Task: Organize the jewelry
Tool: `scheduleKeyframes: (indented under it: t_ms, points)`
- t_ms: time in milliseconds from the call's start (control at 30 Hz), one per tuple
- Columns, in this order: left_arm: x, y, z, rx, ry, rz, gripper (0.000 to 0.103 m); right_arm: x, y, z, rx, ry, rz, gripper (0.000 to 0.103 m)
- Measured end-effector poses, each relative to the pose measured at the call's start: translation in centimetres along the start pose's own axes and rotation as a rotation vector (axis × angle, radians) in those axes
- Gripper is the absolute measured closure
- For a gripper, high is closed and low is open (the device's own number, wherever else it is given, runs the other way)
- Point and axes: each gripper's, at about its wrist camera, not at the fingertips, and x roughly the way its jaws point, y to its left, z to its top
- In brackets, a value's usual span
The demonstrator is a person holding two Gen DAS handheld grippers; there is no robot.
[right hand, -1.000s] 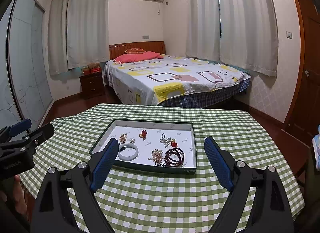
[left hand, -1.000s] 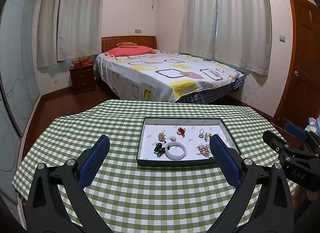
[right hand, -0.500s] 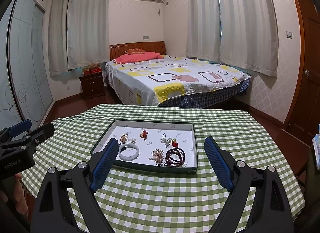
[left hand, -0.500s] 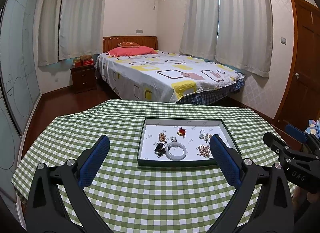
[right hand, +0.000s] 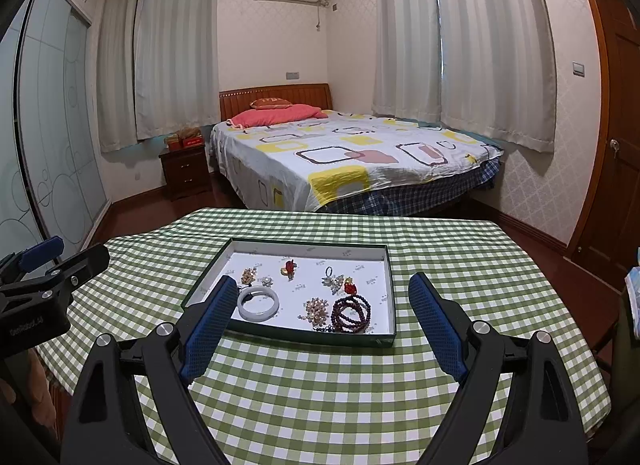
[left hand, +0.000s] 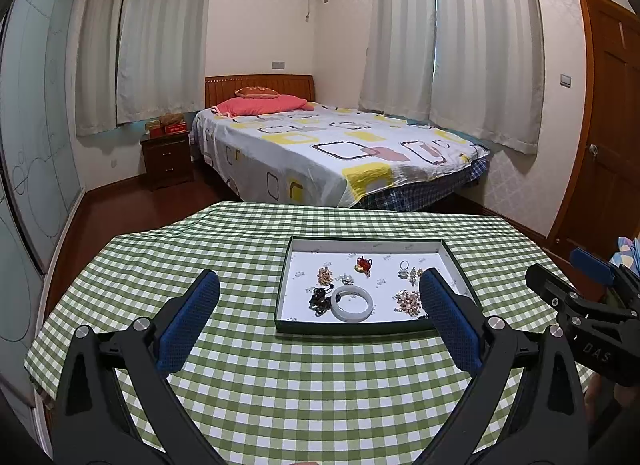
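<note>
A dark green tray with a white floor sits on the checked table and holds loose jewelry. In it lie a white jade bangle, a dark red bead bracelet, a pearl cluster, a black bead string, a red charm and small brooches. My left gripper is open and empty, held above the table in front of the tray. My right gripper is open and empty, also short of the tray.
The green checked tablecloth covers the round table. The right gripper shows at the right edge of the left wrist view; the left gripper shows at the left edge of the right wrist view. A bed stands behind.
Both grippers have drifted only slightly; the tray sits a touch lower and nearer in both views. Both stay open and empty.
</note>
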Motion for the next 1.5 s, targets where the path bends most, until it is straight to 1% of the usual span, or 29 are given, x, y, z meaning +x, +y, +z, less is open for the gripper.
scheduleKeyframes:
  t_ms: [500,733,867,1100,1200,1300,1367,1500]
  points:
    - [0.0,-0.3,-0.3,0.017,-0.002,0.012,0.005,-0.1,0.1,0.0,0.0,0.0,0.001,0.019]
    - [0.1,-0.2,-0.3,0.011,0.003,0.001,0.005,-0.1,0.1,0.0,0.0,0.001,-0.001,0.019]
    - [0.2,0.0,-0.4,-0.006,0.013,-0.017,0.004,-0.1,0.1,0.0,-0.002,0.0,-0.001,0.019]
    - [0.8,0.6,-0.7,-0.04,0.029,-0.008,0.004,0.1,0.0,-0.1,0.001,0.01,-0.002,0.019]
    - [0.7,0.9,-0.8,-0.048,0.018,-0.012,0.004,0.1,0.0,-0.1,-0.001,0.009,-0.003,0.019]
    - [0.6,0.7,-0.7,-0.036,0.006,-0.005,0.004,0.1,0.0,-0.1,0.0,0.009,-0.004,0.019]
    - [0.8,0.7,-0.8,-0.034,0.013,-0.002,0.004,0.2,0.0,-0.2,-0.001,0.011,-0.005,0.019]
    - [1.7,1.2,-1.0,-0.048,0.048,-0.022,0.004,0.5,-0.1,-0.3,0.001,0.015,-0.011,0.019]
